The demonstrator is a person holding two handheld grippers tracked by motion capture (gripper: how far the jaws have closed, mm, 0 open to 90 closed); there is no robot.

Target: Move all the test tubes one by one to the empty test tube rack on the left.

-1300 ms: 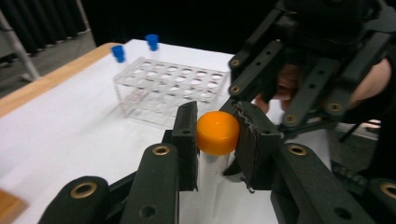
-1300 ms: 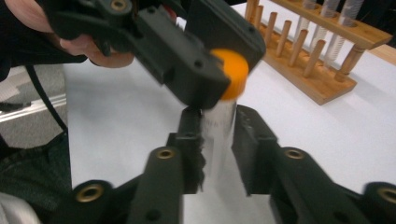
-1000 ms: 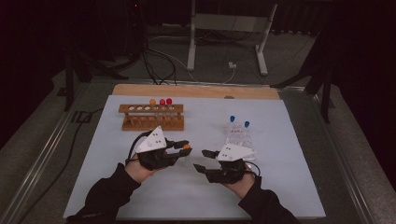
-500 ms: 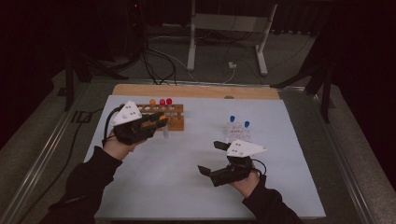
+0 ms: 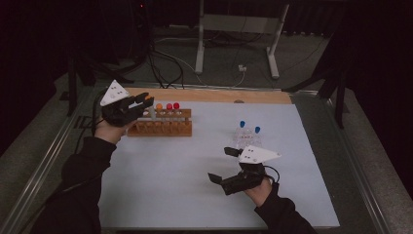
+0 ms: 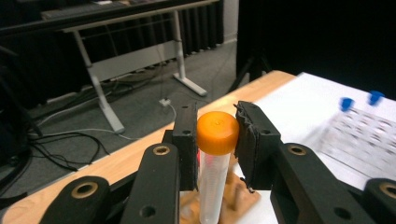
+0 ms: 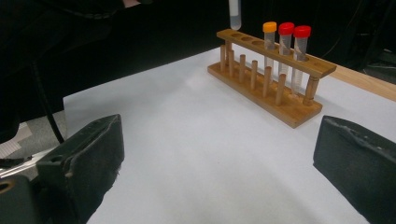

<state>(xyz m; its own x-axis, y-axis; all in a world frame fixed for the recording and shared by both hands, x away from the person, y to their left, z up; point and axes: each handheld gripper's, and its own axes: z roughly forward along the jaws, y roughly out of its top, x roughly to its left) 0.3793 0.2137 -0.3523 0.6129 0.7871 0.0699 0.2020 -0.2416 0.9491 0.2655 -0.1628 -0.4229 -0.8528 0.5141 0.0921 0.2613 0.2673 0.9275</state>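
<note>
The left gripper (image 6: 215, 140) is closed on the orange-capped tube (image 6: 215, 164), its jaws pinching the cap from both sides. The tube hangs upright above the left end of the wooden rack (image 5: 163, 124), its rounded tip over the empty holes (seen from the right gripper view, tip (image 7: 235, 14) just above the rack top). The right gripper (image 5: 228, 164) rests low over the worktop (image 5: 170, 185) with jaws wide apart, holding nothing.

Handling: the tube is thin clear plastic, probably light and stiff; whether it carries liquid cannot be told in this dim light. The smooth wall is slippery, so grip at the ridged cap or just beneath it. Keep the tube vertical when lowering it into a hole.
</note>
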